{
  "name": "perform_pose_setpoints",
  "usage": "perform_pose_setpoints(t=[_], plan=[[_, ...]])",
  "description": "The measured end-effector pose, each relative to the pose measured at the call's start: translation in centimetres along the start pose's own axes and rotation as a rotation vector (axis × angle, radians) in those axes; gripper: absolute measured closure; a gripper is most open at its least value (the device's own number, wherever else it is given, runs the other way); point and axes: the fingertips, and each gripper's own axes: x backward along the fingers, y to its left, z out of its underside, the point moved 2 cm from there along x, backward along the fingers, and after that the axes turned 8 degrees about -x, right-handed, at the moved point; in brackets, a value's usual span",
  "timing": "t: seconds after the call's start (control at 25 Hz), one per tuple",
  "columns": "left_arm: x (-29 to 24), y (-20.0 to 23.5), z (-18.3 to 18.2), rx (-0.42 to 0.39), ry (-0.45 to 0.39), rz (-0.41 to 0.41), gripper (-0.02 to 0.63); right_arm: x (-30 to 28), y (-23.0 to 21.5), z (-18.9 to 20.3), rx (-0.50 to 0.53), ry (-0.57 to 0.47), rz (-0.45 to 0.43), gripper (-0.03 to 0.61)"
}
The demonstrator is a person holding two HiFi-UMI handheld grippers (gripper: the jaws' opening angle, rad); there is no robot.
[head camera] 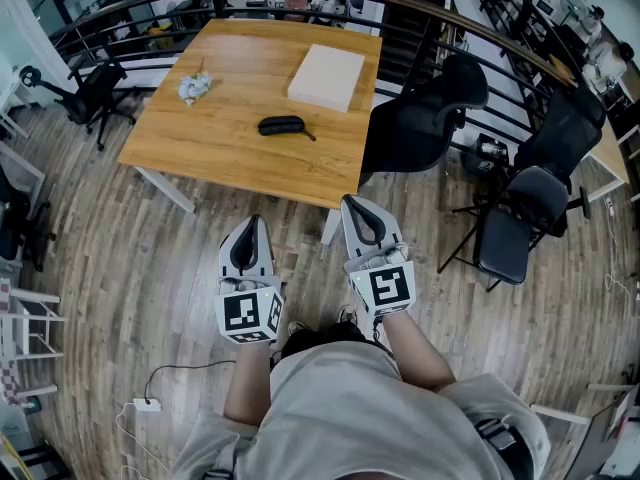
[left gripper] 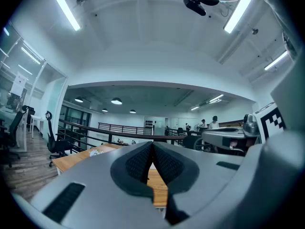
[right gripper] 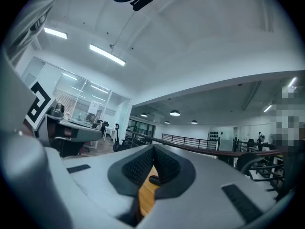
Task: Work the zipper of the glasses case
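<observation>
Ahead of the left gripper, whose jaws are pressed together on nothing, the glasses case lies flat on the wooden table, well beyond the tips. It is a black, elongated oval with a thin tab trailing from its right end. Farther off to the right sits a flat white box, contents unseen. The right gripper is likewise closed and empty.

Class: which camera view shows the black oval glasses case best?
The head view: the black oval glasses case lies whole on the wooden table, seen from above. The right gripper view gives only a dark sliver low in the frame, probably the case. The left gripper view shows some table but no case.
</observation>
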Motion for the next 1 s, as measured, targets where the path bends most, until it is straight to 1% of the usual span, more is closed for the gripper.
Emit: perform_pose_setpoints(t=[0.16, 0.36, 0.56, 0.8, 1.0], plan=[[0.4, 1.4, 0.6, 0.015, -0.002, 0.016, 0.591, -1.2, 1.5, -0.1, 0.015, -0.005, 0.003, 0.552], [1.1, 3.2, 2.7, 0.035, 0.021, 0.014, 0.591, -2.1, 2.8, 1.0, -0.004, -0.009, 0.007, 0.552], [0.5, 4.4, 4.5, 0.042, 0.046, 0.038, 0.591, -3.3, 3.1, 2.2, -0.012, 0.000, 0.018, 0.552], [-3.0, 5.7, 5.2, 0.038, 0.060, 0.061, 0.591, -6.3, 1.7, 2.8, 0.003, 0.013, 0.024, 0.552], [-8.3, 6.6, 5.9, 0.026, 0.077, 0.064, 0.591, -10.5, -1.3, 4.5, 0.002, 0.054, 0.001, 0.552]])
